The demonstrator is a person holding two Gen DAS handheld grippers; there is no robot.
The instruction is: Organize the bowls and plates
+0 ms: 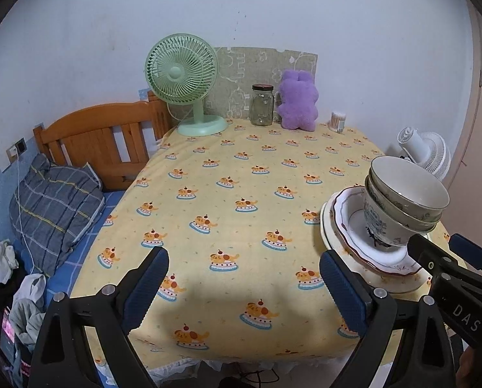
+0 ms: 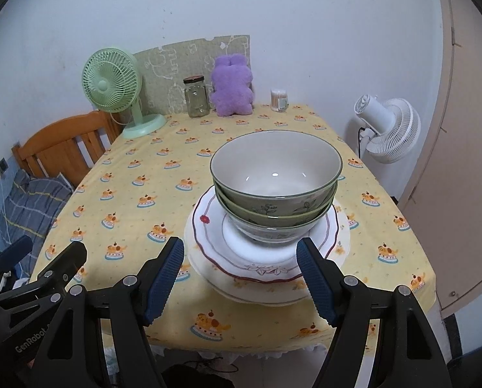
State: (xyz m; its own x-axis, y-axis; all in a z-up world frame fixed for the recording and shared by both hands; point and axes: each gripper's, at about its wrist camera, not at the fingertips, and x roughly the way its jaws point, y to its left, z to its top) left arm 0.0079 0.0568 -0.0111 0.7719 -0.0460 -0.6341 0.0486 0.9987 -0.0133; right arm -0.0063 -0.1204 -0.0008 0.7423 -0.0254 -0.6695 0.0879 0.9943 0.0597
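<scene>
1. The left wrist view looks from the near edge of the worktop (image 1: 241,168) toward the far wall. The stack of bowls (image 1: 402,200) stands close at its right side.
2. The right wrist view faces the same wall, but the stack of bowls (image 2: 275,187) is straight ahead and near.
3. Both views share the stack and, far behind it, the green fan (image 1: 182,77) (image 2: 111,79).

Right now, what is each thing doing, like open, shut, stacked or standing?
Bowls: stacked upright on the plates.
Plates: stacked flat on the table.
Jar: lid on, upright.
Green fan: standing.
Left tool: open, holding nothing.
Right tool: open, holding nothing.
</scene>
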